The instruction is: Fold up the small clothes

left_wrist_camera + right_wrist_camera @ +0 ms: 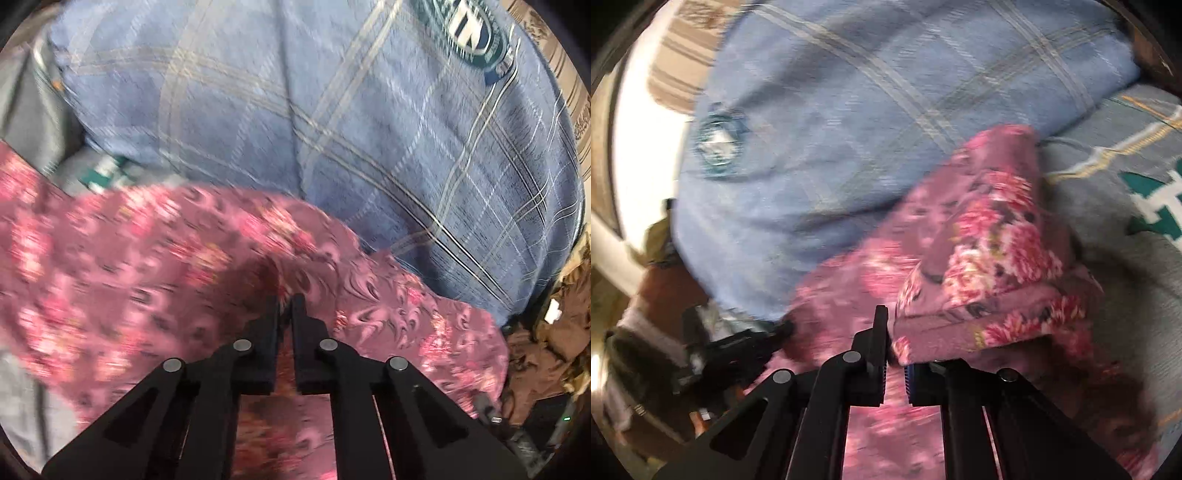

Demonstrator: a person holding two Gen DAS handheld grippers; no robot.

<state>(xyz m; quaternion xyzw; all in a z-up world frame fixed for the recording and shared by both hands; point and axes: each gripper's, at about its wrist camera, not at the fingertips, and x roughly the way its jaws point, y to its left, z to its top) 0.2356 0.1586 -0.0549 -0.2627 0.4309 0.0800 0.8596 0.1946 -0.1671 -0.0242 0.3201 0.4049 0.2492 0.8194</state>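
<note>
Left wrist view, my left claw [286, 301]: clenched, its fingers pinching a bunched ridge of the pink floral garment [155, 266].
Right wrist view, my right claw [892, 332]: clenched as well, jaws nearly together; the garment's hemmed edge lies at the tips and over the right finger, so I judge it gripped, though blur keeps me from being certain.
Other claw seen from the right: my left claw [775, 332] shows low at the left, dark and blurred, at the garment's far edge.
Pink floral garment, right wrist view [990, 236]: one flap lies doubled over the rest, with a banded hem showing, and stands up toward the pillow.
Where it lies: on the bed, against the blue plaid pillow [332, 110], partly over the grey printed sheet [1126, 184].
Behind: the pillow carries a round green badge [469, 29]; a brown heap of cloth [546, 347] sits off to the side.
Progress, my judgement: early to middle; one fold looks begun, both hands have hold of the cloth.
Left to do: flatten it, fold again, square the edges, set it down.
</note>
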